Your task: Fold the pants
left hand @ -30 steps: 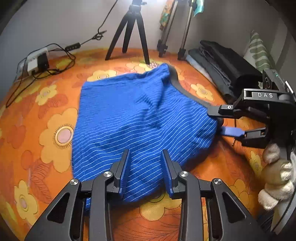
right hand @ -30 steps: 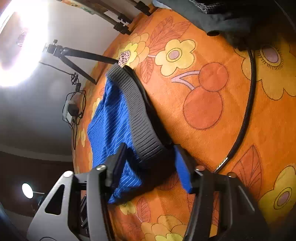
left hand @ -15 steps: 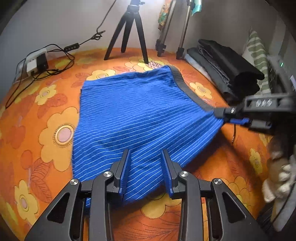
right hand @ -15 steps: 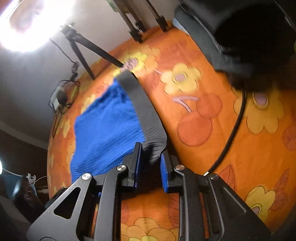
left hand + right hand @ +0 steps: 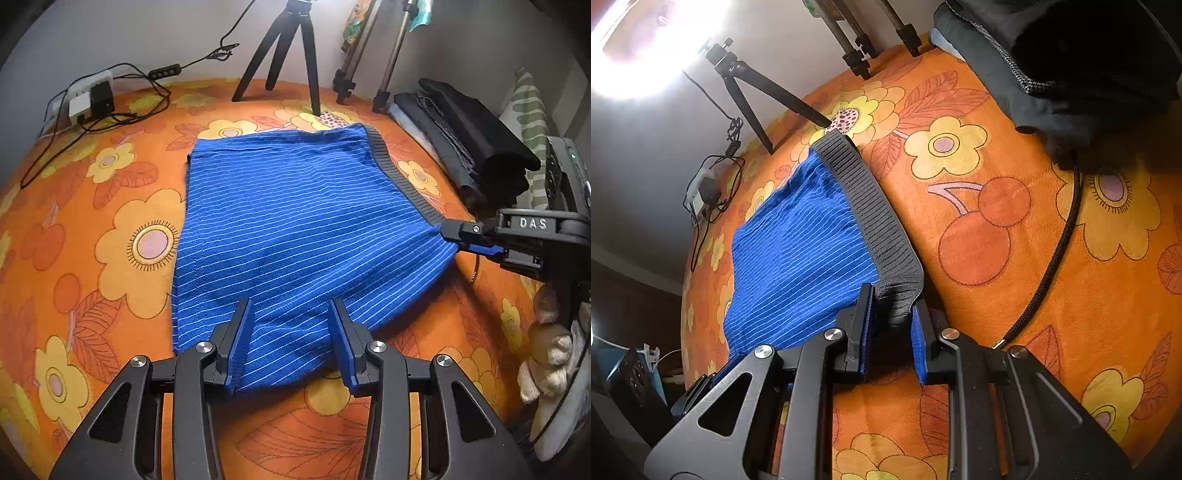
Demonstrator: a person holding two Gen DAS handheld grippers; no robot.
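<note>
Blue pin-striped pants (image 5: 295, 221) with a dark grey ribbed waistband (image 5: 402, 177) lie spread flat on the orange flowered cover. My left gripper (image 5: 291, 325) is open, its fingers straddling the near edge of the blue cloth. My right gripper (image 5: 892, 299) is shut on the near corner of the waistband (image 5: 871, 218) and pulls the cloth taut; it also shows in the left wrist view (image 5: 461, 240) at the right.
A pile of folded dark clothes (image 5: 469, 140) lies at the right. Tripod legs (image 5: 291, 70) stand beyond the pants. A power strip with cables (image 5: 88, 103) sits at the far left. A black cord (image 5: 1056, 258) runs across the cover near my right gripper.
My right gripper has closed on the waistband corner and pulled it outward. The rumpled pants are now stretched flat. The left gripper has stayed open in place.
</note>
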